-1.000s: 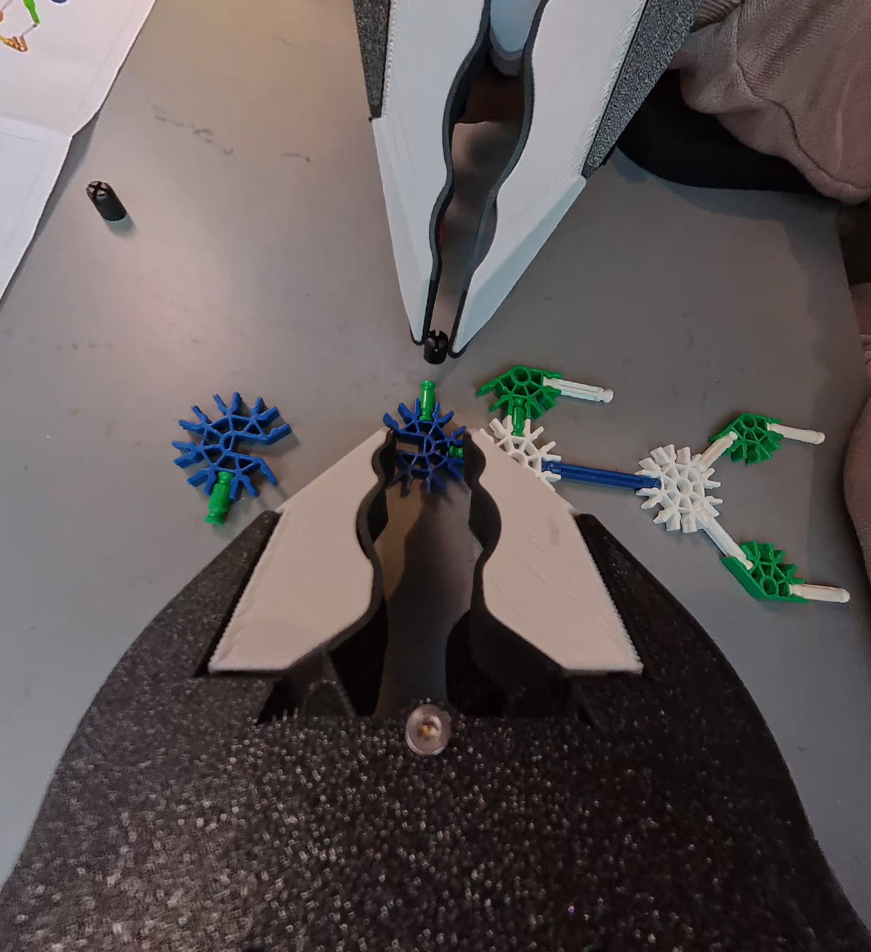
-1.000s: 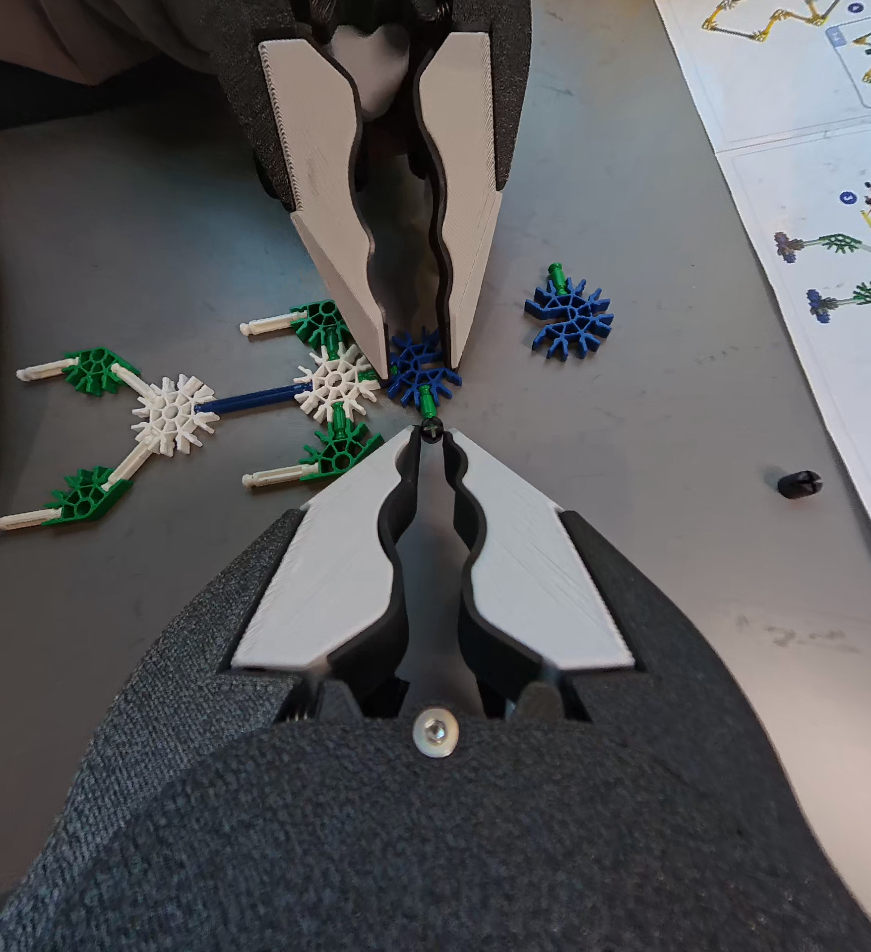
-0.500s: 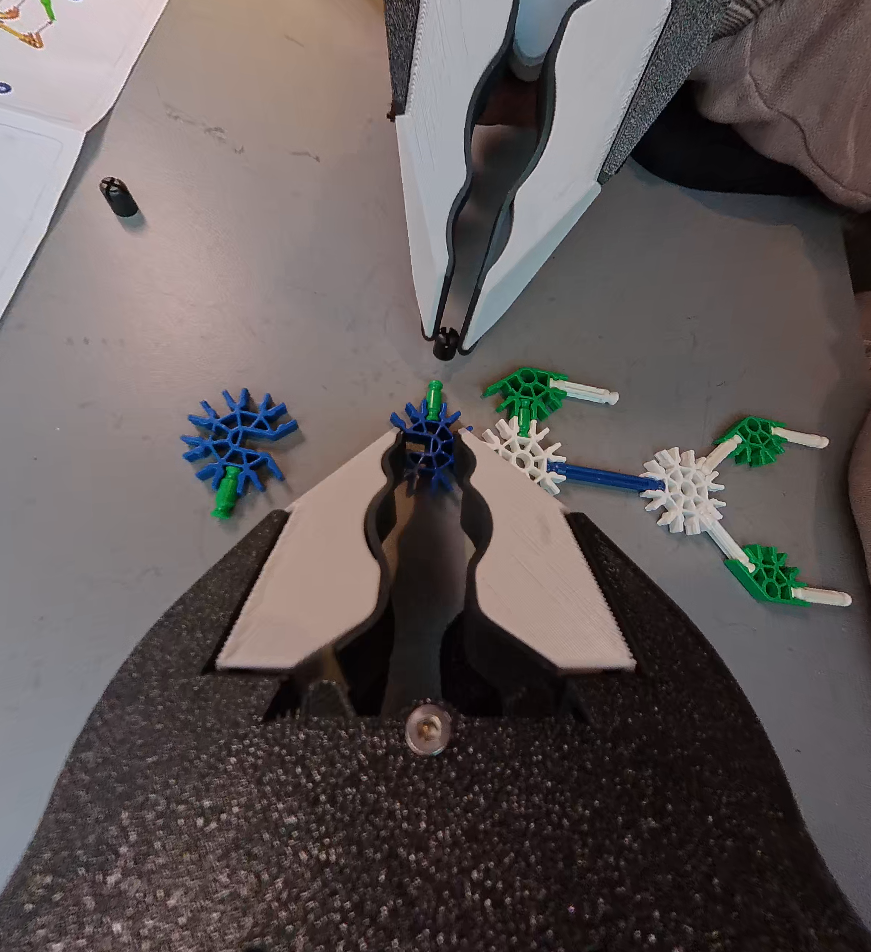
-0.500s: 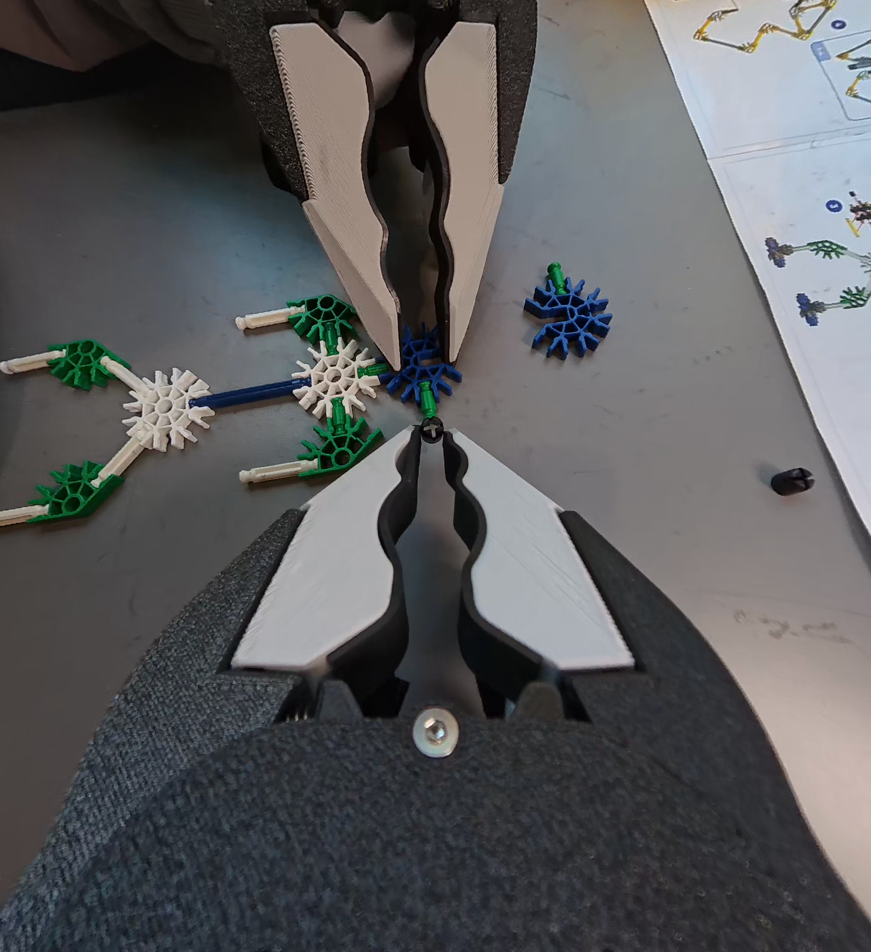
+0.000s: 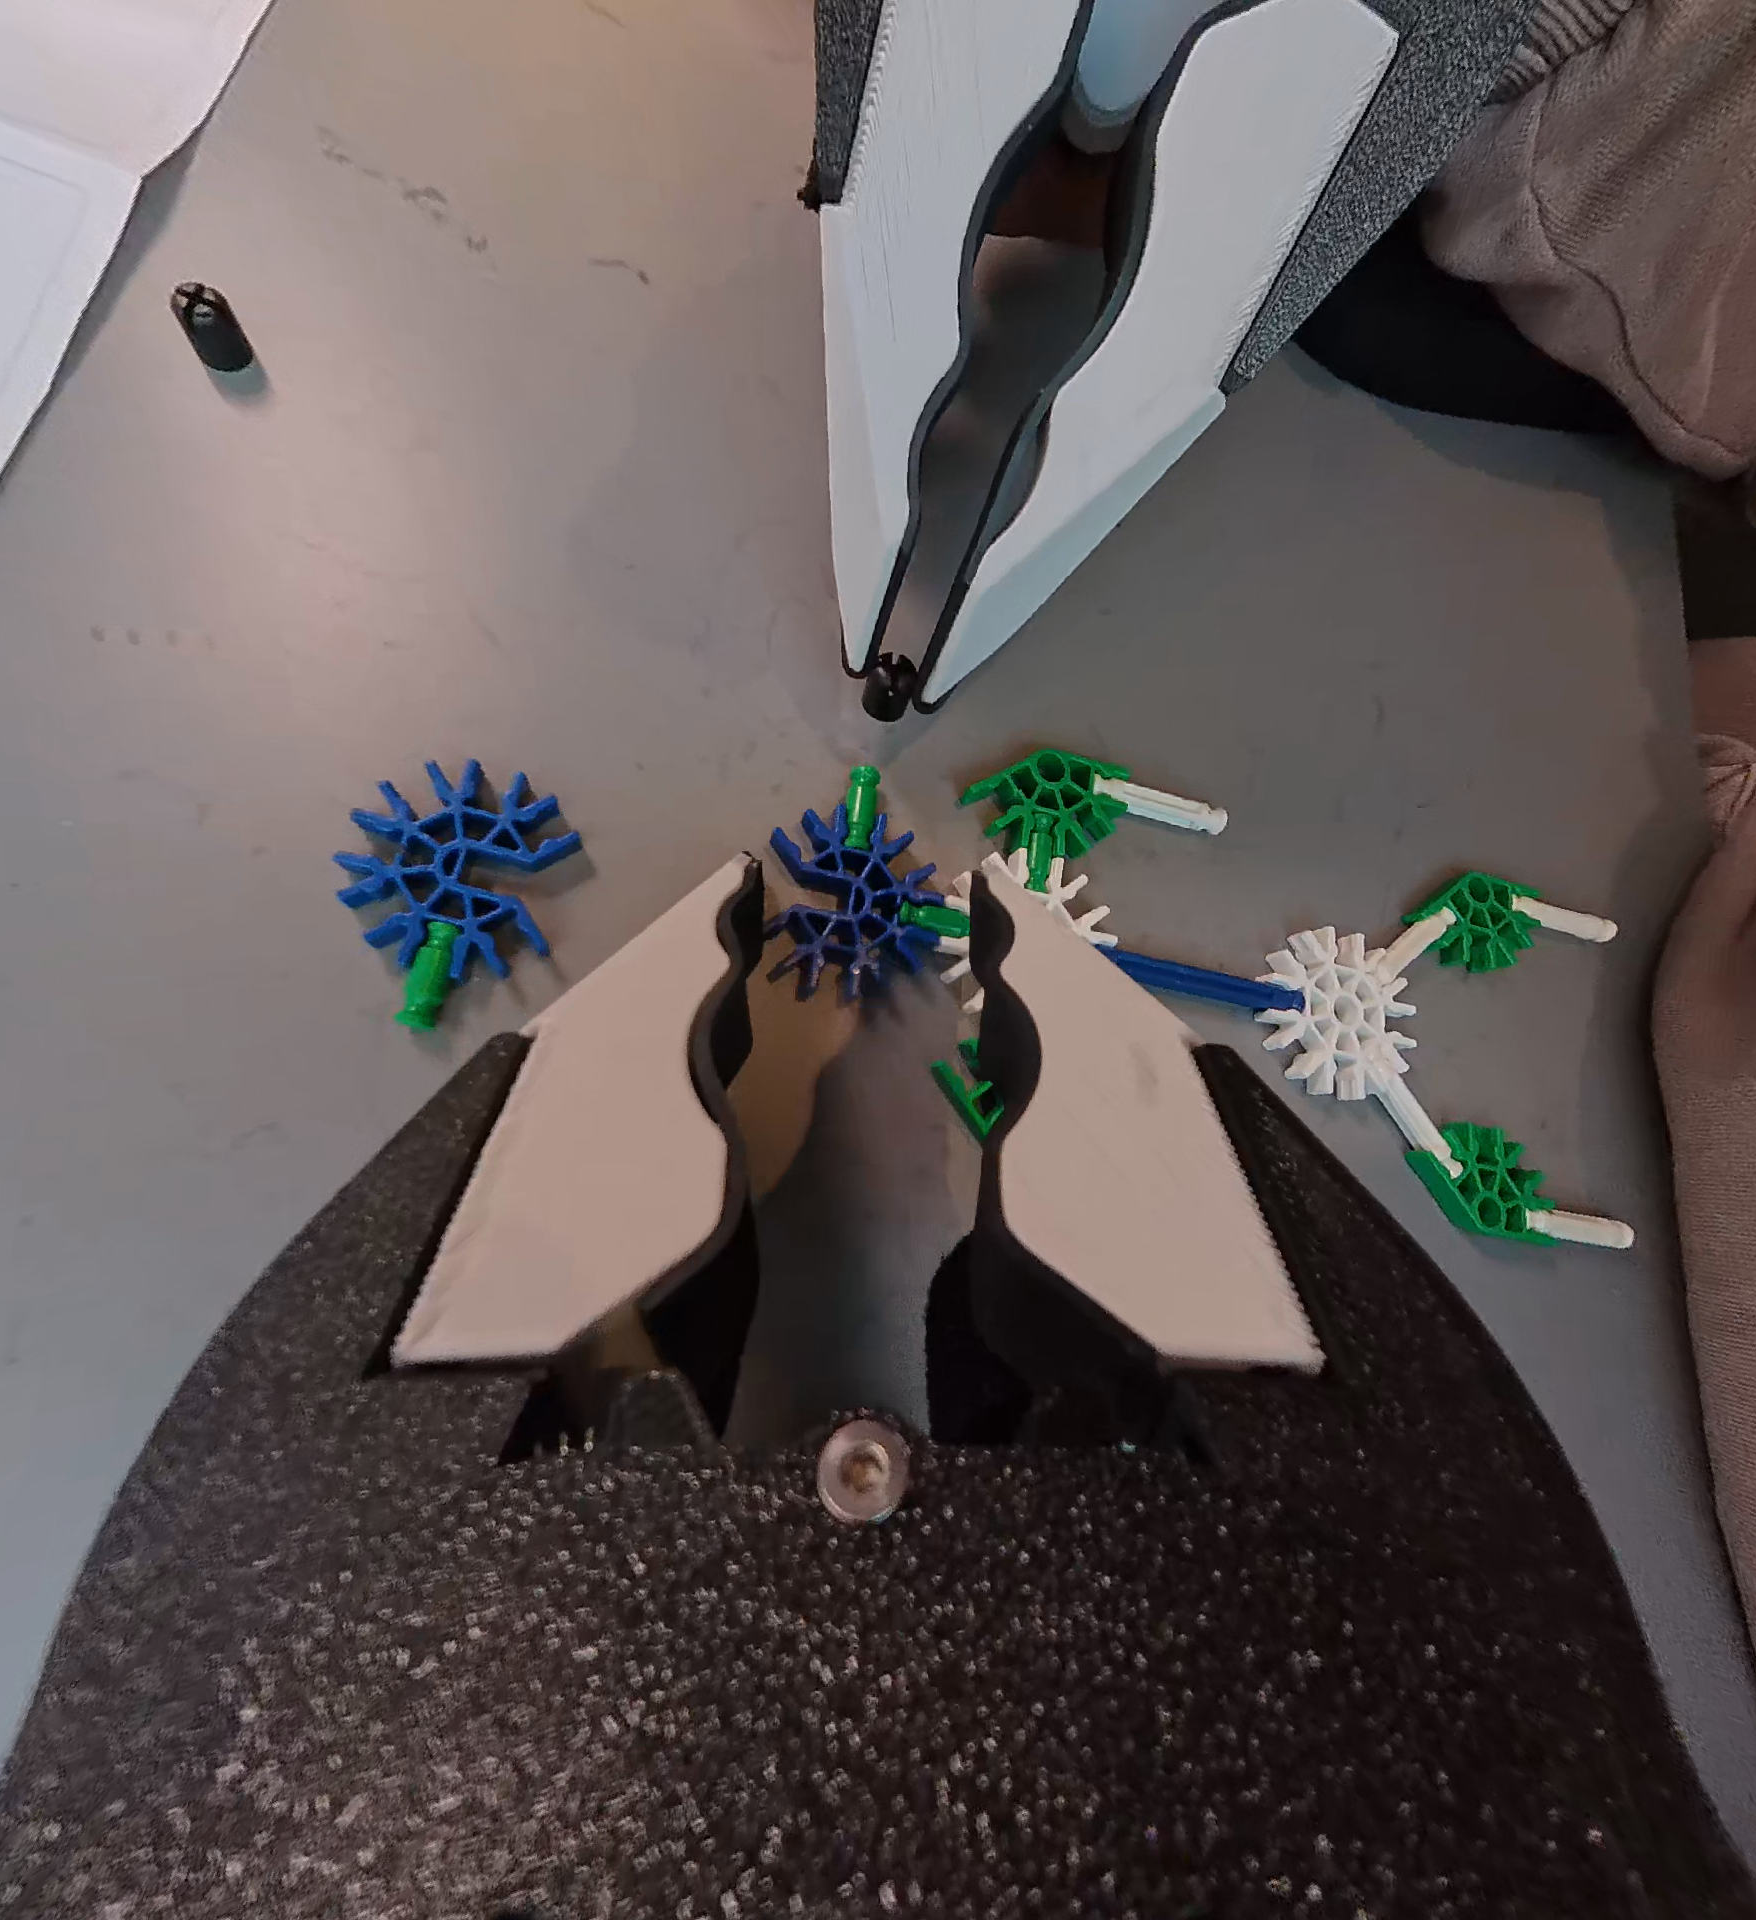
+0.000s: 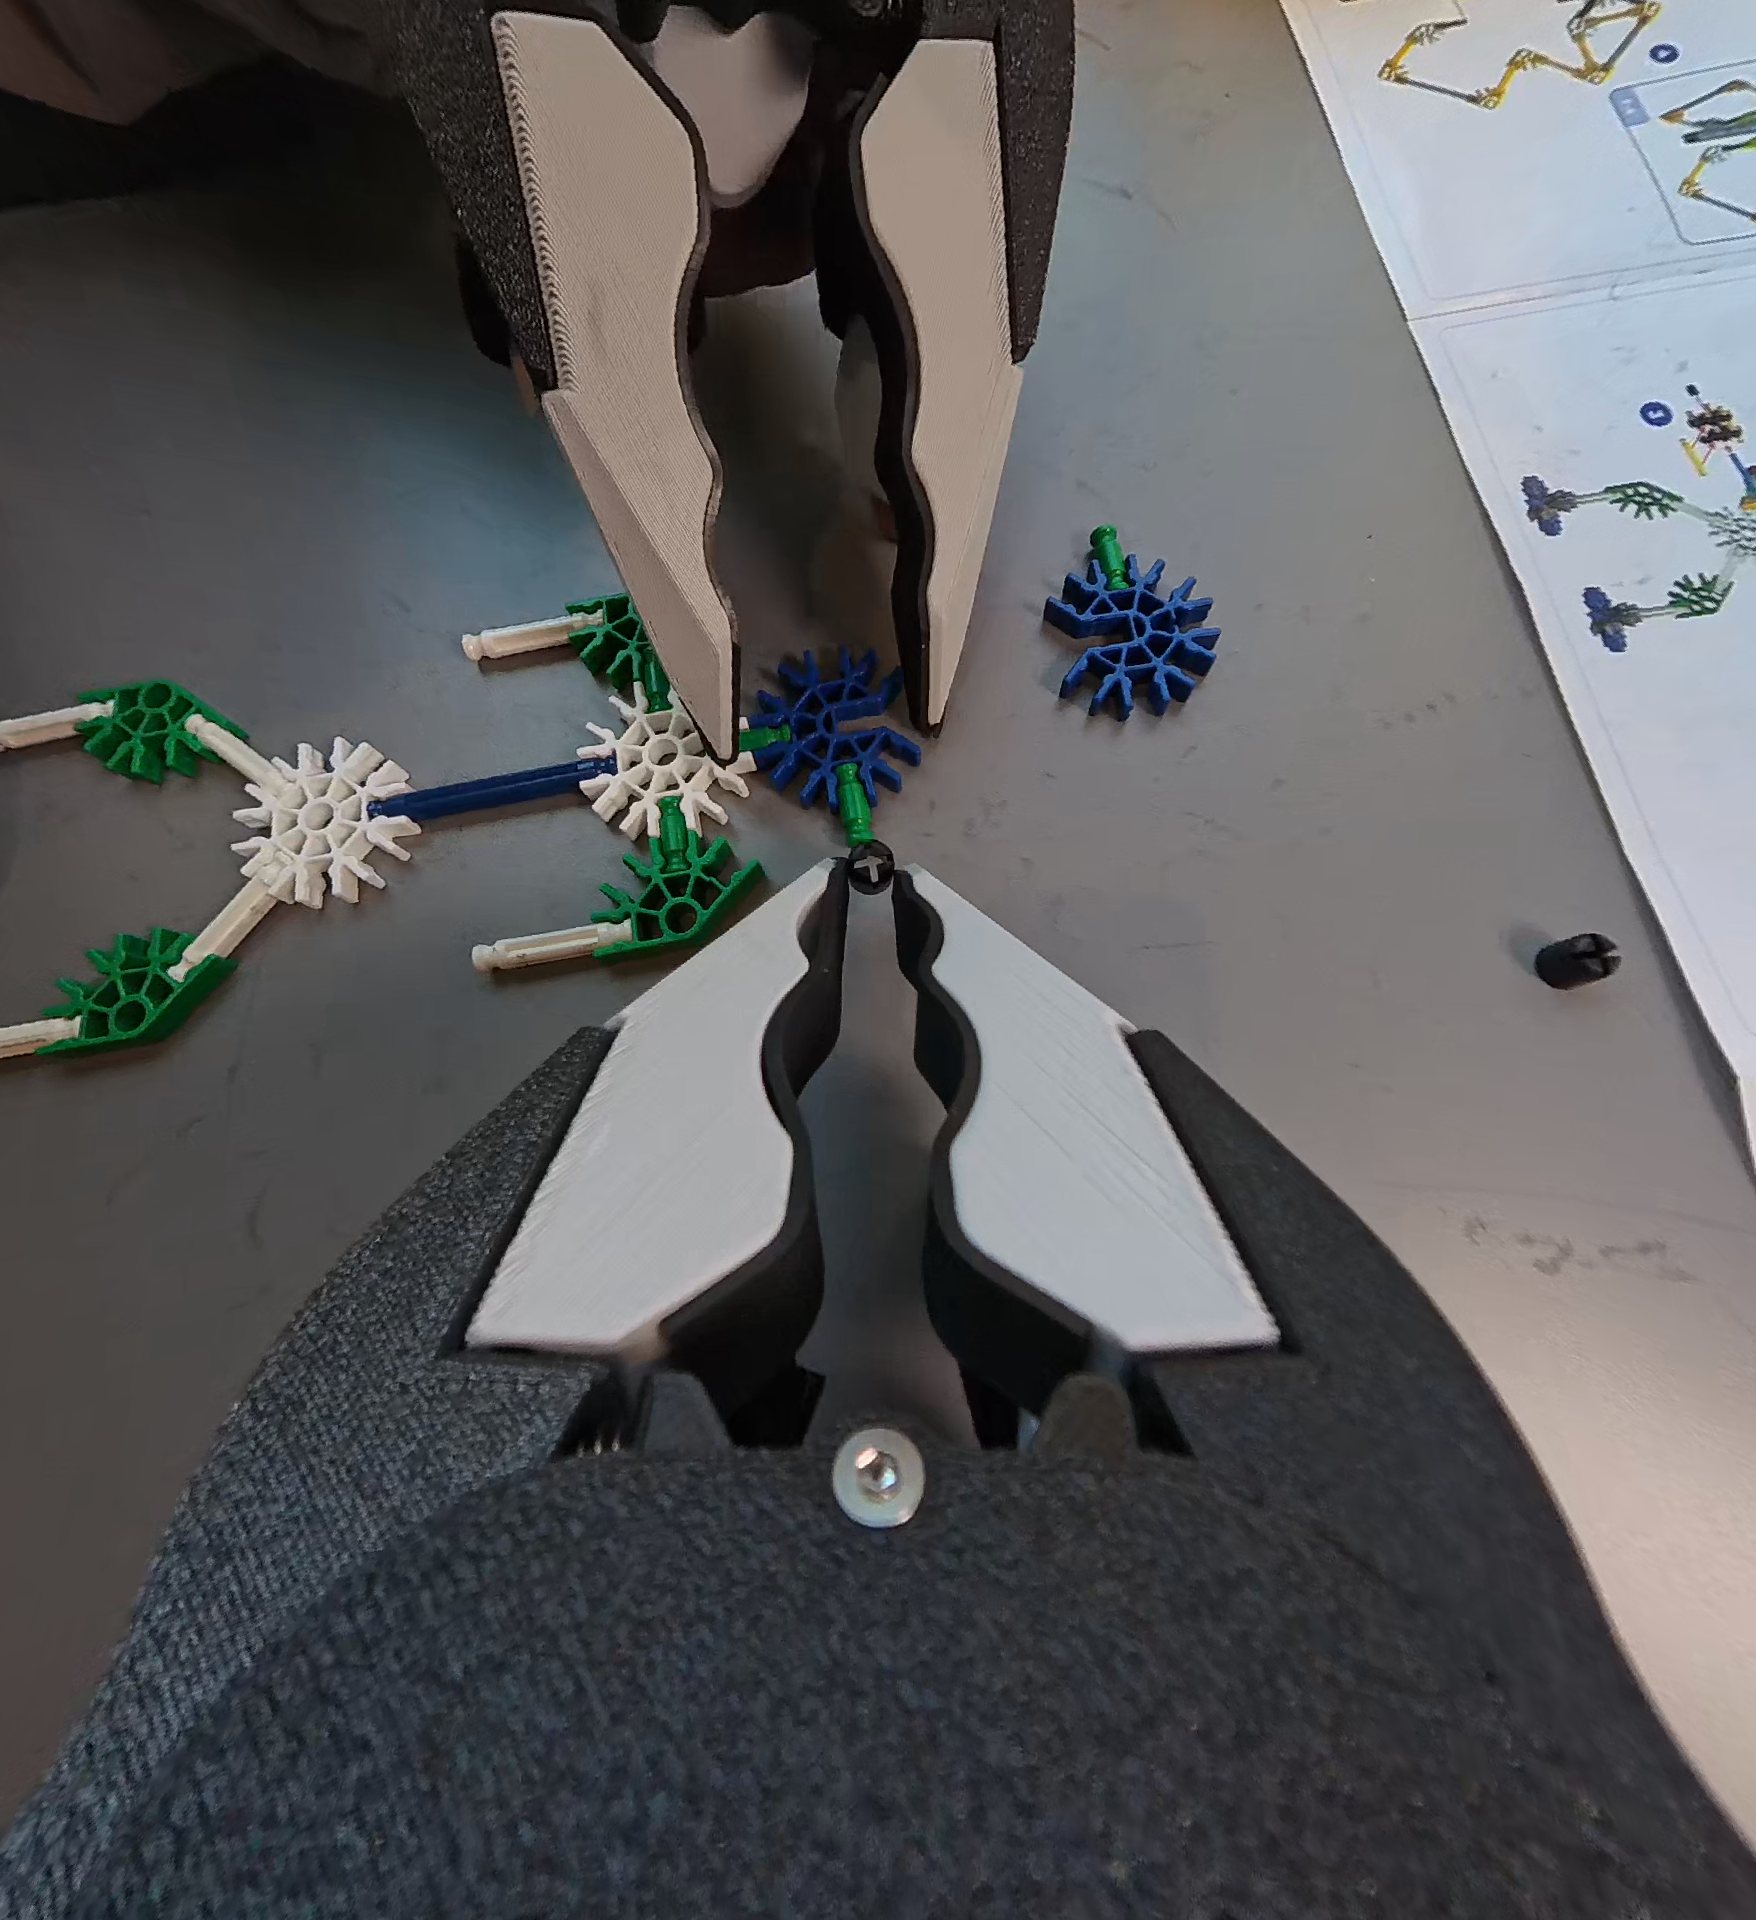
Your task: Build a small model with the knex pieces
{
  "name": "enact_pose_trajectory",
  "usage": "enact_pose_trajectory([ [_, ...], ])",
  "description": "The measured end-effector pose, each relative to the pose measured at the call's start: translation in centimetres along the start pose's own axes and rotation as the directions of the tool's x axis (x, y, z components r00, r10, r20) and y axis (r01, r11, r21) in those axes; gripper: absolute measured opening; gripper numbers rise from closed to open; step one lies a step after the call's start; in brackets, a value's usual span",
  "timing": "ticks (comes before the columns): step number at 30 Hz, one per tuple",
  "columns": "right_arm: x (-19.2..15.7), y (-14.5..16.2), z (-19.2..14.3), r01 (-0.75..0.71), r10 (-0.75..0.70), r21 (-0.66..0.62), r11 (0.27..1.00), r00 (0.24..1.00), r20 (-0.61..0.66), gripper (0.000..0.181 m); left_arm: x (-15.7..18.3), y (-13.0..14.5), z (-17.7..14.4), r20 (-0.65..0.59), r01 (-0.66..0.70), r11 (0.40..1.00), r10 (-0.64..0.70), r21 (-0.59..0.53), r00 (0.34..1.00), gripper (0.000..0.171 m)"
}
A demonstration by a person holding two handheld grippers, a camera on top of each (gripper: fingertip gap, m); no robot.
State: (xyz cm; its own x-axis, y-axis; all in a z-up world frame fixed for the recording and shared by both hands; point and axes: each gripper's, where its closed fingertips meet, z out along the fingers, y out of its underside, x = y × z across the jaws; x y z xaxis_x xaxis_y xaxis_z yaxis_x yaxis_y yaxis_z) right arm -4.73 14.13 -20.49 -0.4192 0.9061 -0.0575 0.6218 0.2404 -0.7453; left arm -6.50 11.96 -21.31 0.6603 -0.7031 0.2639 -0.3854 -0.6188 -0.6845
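My left gripper (image 5: 863,875) is open, with its fingertips on either side of a blue snowflake connector (image 5: 853,914) lying on the grey table (image 5: 541,571). That connector joins by a short green rod to a white snowflake connector (image 6: 661,764) of a flat white, blue and green assembly (image 6: 318,821). Another short green rod (image 5: 861,795) sticks out of it toward my right gripper (image 6: 869,873). That gripper is shut on a small black cap (image 6: 869,865), held just off the rod's tip. From the left wrist view the cap (image 5: 889,691) sits a little apart from the rod.
A second blue connector with a green rod (image 5: 453,883) lies loose on the table and also shows in the right wrist view (image 6: 1134,634). A loose black cap (image 6: 1575,958) lies near a printed instruction sheet (image 6: 1684,468). A beige sleeve (image 5: 1632,208) lies beyond the assembly. Less than 4 cm separates the two grippers' tips.
My left gripper closed in on the blue connector half a second ago and has now opened wide around it. My right gripper still holds the black cap near the green rod's tip.
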Motion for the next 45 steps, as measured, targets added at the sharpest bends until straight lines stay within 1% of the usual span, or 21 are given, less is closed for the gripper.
enact_pose_trajectory([
  [3,0.2,0.1,-0.1,-0.003,0.003,0.000,1.000,1.000,-0.008,0.007,-0.3,0.0,0.1,0.060,-0.003,1.000,0.005,-0.029,0.998,0.035],
  [5,0.3,0.1,-0.1,-0.002,0.002,-0.001,1.000,1.000,-0.014,0.007,-0.5,-0.1,0.3,0.103,0.031,0.999,-0.026,-0.042,0.994,0.031],
  [8,0.5,0.1,-0.1,-0.003,0.003,-0.001,1.000,1.000,-0.024,0.007,-0.5,-0.2,0.4,0.151,0.060,0.996,-0.049,-0.065,0.987,0.031],
  [14,0.9,0.1,-0.2,-0.013,0.013,0.006,1.000,0.999,-0.042,0.007,-0.1,-0.4,0.7,0.216,0.079,0.986,-0.047,-0.146,0.975,0.040],
  [18,1.1,-0.1,-0.6,-0.011,0.012,0.019,1.000,0.998,-0.059,0.007,0.1,-0.7,1.0,0.216,0.110,0.983,-0.077,-0.150,0.973,0.048],
  [21,1.2,-0.2,-1.1,-0.003,0.005,0.029,1.000,0.997,-0.074,0.007,0.1,-0.7,1.3,0.261,0.082,0.982,-0.035,-0.172,0.965,0.049],
  [24,1.2,-0.3,-1.3,0.006,-0.004,0.031,0.999,0.997,-0.083,0.007,-0.2,-0.4,1.3,0.319,0.034,0.976,0.038,-0.217,0.947,0.041],
  [28,1.2,-0.4,-1.4,0.007,-0.003,0.042,0.999,0.996,-0.088,0.007,0.4,-0.3,1.4,0.316,0.000,0.970,0.078,-0.241,0.946,0.027],
  [30,1.0,-0.7,-1.4,0.002,0.003,0.064,0.998,0.997,-0.078,0.007,0.5,-0.3,1.5,0.303,-0.019,0.971,0.093,-0.238,0.948,0.025],
  [33,0.6,-1.4,-1.4,0.001,0.005,0.107,0.994,0.998,-0.058,0.007,0.6,-0.4,1.4,0.268,-0.056,0.980,0.107,-0.189,0.958,0.022],
  [35,0.4,-2.0,-1.8,-0.006,0.013,0.154,0.988,0.999,-0.047,0.007,0.6,-0.2,1.0,0.243,-0.048,0.990,0.079,-0.131,0.967,0.022],
  [38,0.1,-3.5,-2.6,-0.019,0.026,0.259,0.966,0.999,-0.024,0.007,0.6,-1.1,-0.4,0.188,0.016,0.999,-0.023,0.039,0.982,0.022],
  [40,0.0,-4.7,-3.2,-0.024,0.030,0.330,0.944,0.999,-0.013,0.007,0.7,-2.3,-1.9,0.114,0.085,0.980,-0.106,0.177,0.988,0.022],
  [42,-0.4,-5.9,-3.6,-0.028,0.027,0.400,0.916,1.000,0.007,0.007,0.9,-3.4,-3.3,0.020,0.154,0.940,-0.168,0.303,0.986,0.022],
  [43,-0.6,-6.5,-3.7,-0.028,0.025,0.432,0.901,1.000,0.013,0.007,0.8,-3.8,-3.8,-0.018,0.187,0.919,-0.193,0.348,0.981,0.022],
  [45,-0.8,-7.3,-3.9,-0.020,0.017,0.474,0.880,1.000,0.010,0.007,0.8,-4.3,-4.3,-0.082,0.231,0.887,-0.217,0.400,0.973,0.022],
])
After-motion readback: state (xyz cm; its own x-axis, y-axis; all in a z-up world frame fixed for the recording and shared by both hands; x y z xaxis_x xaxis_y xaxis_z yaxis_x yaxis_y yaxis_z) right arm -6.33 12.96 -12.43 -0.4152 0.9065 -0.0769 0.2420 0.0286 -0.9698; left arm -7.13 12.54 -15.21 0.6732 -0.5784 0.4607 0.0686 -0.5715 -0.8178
